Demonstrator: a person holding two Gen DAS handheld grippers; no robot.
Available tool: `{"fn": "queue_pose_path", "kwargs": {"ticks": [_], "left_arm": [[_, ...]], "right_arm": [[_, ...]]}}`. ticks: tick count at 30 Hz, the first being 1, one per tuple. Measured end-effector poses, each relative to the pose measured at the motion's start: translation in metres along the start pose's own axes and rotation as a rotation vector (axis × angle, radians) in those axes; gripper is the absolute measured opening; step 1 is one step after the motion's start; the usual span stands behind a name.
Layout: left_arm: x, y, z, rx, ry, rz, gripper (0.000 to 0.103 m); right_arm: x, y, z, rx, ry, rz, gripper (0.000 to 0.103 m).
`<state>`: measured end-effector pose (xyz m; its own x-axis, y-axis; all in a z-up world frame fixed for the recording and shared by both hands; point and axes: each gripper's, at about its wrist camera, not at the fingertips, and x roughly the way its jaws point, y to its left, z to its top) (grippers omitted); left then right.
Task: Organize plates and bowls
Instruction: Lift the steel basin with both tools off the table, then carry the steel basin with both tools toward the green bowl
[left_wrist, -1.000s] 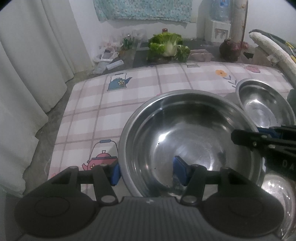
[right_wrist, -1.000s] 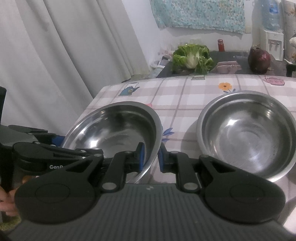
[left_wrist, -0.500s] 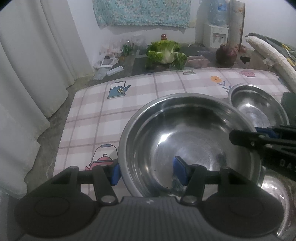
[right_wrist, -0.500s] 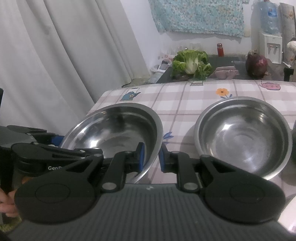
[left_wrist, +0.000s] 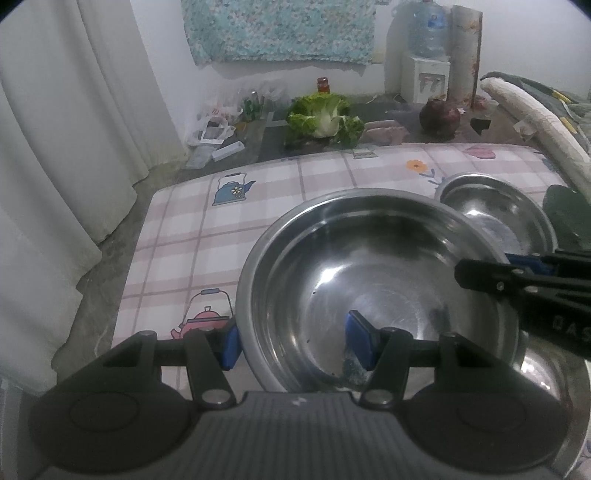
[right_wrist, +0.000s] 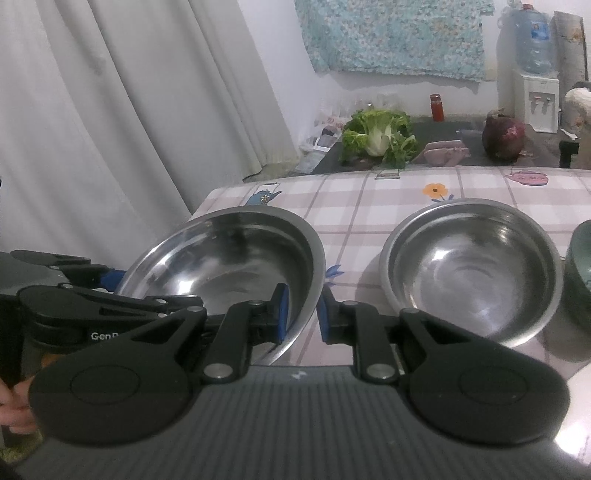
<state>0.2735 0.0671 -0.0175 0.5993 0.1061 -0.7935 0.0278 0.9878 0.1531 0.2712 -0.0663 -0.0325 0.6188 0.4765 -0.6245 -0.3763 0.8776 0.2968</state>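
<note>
A: Big steel bowl is up off the checked bench, carried between both grippers, at the bench's near left part. The right gripper is pinched nearly closed on the rim's right side, one pad inside, one outside.

B: And the left gripper?

A: About half open, straddling the near wall: the left pad sits right at the outside, the right pad stands inside, apart from the wall. I can't tell that it squeezes anything; it looks more like a prop.

B: So the risk?

A: A thin, slick rim held by one narrow pinch. If the hands drift apart or tilt unevenly, I'd judge the bowl could pivot in that pinch and slip, maybe clanging onto the smaller bowl just beside it, near the dark bowl at the edge.

B: Anything different from a second back?

A: Both views sit a touch higher; more bench shows beyond the bowls, and they look smaller. Both grips look the same.
</note>
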Motion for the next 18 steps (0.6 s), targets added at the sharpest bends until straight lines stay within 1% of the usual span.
{"fn": "queue_pose_path", "kwargs": {"ticks": [4,9,18], "left_arm": [[-0.008,-0.009,0.003,0.014,-0.012,-0.014,0.058],[-0.012,-0.029,0.01,0.041,-0.03,-0.04,0.059],[0.005,-0.081,0.033,0.079,-0.021,-0.126,0.059]], "right_arm": [[-0.01,-0.006,0.0,0.013,-0.004,-0.005,0.017],[-0.027,-0.02,0.0,0.035,-0.02,-0.026,0.018],[-0.055,-0.07,0.001,0.092,-0.053,-0.095,0.018]]}}
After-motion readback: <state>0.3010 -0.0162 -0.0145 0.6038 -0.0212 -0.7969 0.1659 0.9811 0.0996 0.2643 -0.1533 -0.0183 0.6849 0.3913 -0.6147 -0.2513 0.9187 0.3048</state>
